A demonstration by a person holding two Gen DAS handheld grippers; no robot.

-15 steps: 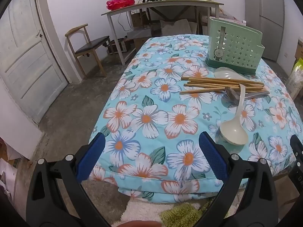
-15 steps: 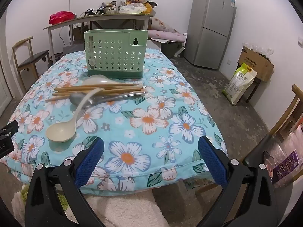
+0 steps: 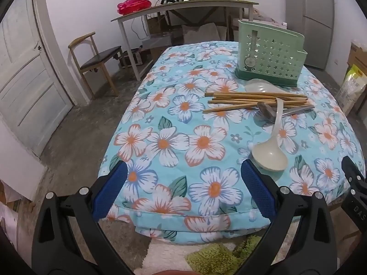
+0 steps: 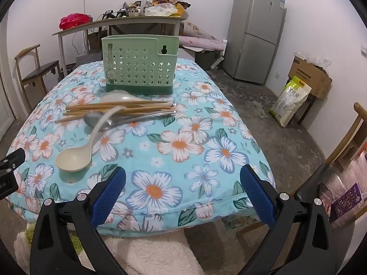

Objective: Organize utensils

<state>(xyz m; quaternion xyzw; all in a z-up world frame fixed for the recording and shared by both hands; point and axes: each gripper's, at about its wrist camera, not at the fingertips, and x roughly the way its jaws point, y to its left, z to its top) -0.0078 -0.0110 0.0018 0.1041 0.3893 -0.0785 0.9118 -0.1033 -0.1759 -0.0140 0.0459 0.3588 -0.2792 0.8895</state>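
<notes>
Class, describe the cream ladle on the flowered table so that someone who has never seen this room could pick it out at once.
Find the table with the blue flowered cloth and the green perforated utensil holder standing on it. In front of the holder lies a heap of wooden chopsticks and metal spoons. The cream ladle is the only pale plastic piece whose round bowl lies well clear of the heap, nearest the viewer.

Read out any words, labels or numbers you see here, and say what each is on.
"DAS": on the right gripper's black body, cut off by the frame edge.
Yellow-green bag: print too blurred to read.
Fridge sticker: too small.
Round sticker on the green holder: unreadable.
</notes>
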